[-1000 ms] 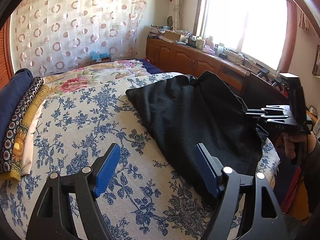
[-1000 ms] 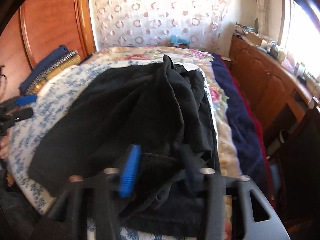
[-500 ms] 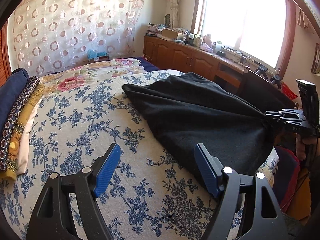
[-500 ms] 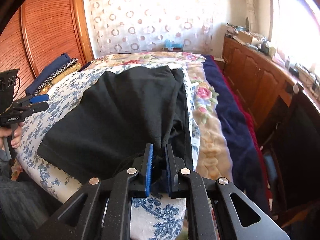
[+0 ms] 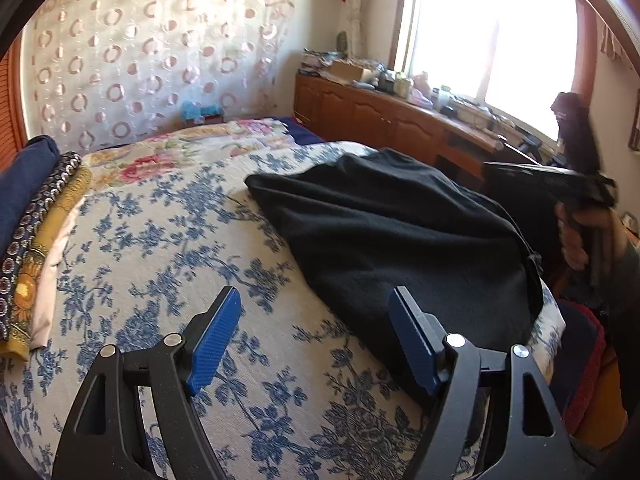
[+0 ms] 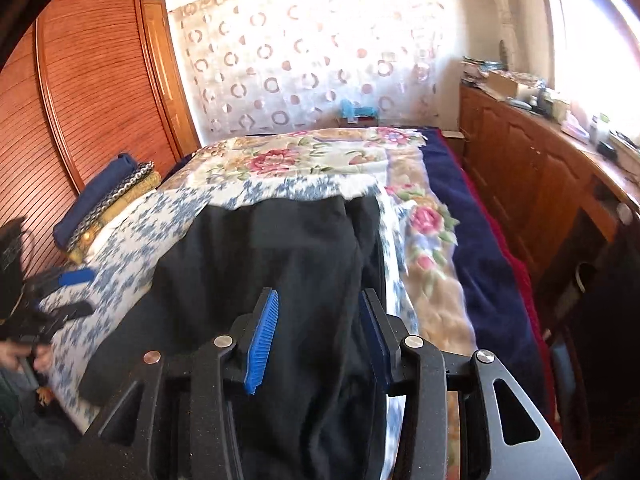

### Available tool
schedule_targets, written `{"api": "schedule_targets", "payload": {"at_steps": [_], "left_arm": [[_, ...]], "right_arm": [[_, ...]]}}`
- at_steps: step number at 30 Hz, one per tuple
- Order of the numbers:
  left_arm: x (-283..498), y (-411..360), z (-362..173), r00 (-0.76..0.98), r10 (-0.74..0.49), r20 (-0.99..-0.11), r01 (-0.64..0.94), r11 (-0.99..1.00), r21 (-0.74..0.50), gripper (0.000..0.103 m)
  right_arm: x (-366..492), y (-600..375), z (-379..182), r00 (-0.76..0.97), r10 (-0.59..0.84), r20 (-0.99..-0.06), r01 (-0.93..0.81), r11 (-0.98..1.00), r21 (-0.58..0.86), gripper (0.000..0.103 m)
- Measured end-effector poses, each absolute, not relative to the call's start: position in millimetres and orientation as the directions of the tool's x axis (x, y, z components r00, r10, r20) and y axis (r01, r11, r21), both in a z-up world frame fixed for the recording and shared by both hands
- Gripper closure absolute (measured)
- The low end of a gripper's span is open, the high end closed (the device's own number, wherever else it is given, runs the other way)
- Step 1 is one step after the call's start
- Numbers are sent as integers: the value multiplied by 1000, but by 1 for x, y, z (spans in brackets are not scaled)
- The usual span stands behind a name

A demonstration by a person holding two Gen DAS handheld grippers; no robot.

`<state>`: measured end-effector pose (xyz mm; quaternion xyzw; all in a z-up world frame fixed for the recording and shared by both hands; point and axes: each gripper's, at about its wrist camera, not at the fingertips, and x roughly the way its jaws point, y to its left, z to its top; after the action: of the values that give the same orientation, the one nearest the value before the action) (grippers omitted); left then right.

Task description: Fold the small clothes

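A black garment (image 5: 392, 232) lies spread over the right side of the blue-flowered bedspread (image 5: 160, 248), its near end hanging over the bed's edge. My right gripper (image 6: 319, 296) stands over that near end; its jaws are opening, and the black garment (image 6: 272, 248) runs loosely between the blue pads (image 6: 264, 332) without being pinched. In the left wrist view the right gripper (image 5: 580, 188) is a blur in a hand at the far right. My left gripper (image 5: 316, 300) is open above the bare bedspread, left of the garment, with nothing between its fingers.
A stack of folded cloths (image 5: 36, 208) lies along the bed's left edge. A wooden cabinet (image 5: 380, 120) with clutter on top runs under the window at the right. A louvred wardrobe (image 6: 80, 100) stands to the left. A pink-flowered blanket (image 6: 432, 216) covers the bed's right strip.
The right gripper's jaws have parted from their pinch on the garment's edge and the hand has lifted. The pulled-taut garment has slackened onto the bed. The left gripper has stayed put.
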<state>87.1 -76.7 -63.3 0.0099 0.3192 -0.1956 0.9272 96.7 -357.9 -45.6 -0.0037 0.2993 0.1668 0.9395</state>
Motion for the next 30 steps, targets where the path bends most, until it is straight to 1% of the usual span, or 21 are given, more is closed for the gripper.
{"api": "schedule_targets", "payload": {"at_steps": [2,6,9,13,17,18,19,20,22,23,24,26,27,28,30], "left_arm": [[87,-73,-61,731,-355,-583,357,927,-116,26],[87,-69,-62,734,-354,-580,351,928,-123,26],[86,-70,-63,731,-355,-583,354,928,-120,26],[86,-69,-65,728,-358,-585,357,926,-122,26],[85,-68,-67,725,-359,-588,356,926,-126,26],[85,-68,-67,724,-360,-588,356,926,-128,26],[85,-68,-67,723,-360,-590,356,926,-129,26],[85,-68,-68,723,-359,-591,355,926,-129,26],[85,-68,-68,722,-358,-592,355,926,-127,26],[85,-68,-68,722,-358,-592,355,926,-126,26],[85,-68,-68,722,-358,-592,355,926,-126,26],[85,-69,-68,721,-360,-593,357,925,-128,26],[85,-69,-69,719,-360,-594,358,925,-128,26],[85,-70,-69,718,-362,-595,359,924,-129,26],[85,-72,-69,714,-364,-599,367,922,-123,26]], "right_arm": [[127,-351,-47,754,293,-589,-302,949,85,59],[181,-345,-56,722,271,-637,-259,959,115,59],[209,-340,-66,679,287,-676,-239,957,165,59],[224,-332,-78,637,322,-700,-251,946,207,59],[226,-319,-83,619,330,-713,-284,940,189,59],[225,-315,-84,618,323,-716,-290,941,174,65],[227,-314,-84,621,312,-719,-295,943,155,75],[225,-311,-81,634,290,-717,-294,948,124,90],[220,-312,-69,685,267,-678,-293,953,80,93],[215,-312,-60,721,258,-643,-284,957,65,96],[209,-314,-51,762,234,-603,-258,965,49,99],[202,-320,-38,826,144,-545,-165,986,10,99],[202,-322,-33,843,71,-533,-99,995,-25,99],[204,-324,-32,843,42,-537,-72,997,-35,99],[209,-329,-34,818,72,-571,-93,996,-8,99]]}}
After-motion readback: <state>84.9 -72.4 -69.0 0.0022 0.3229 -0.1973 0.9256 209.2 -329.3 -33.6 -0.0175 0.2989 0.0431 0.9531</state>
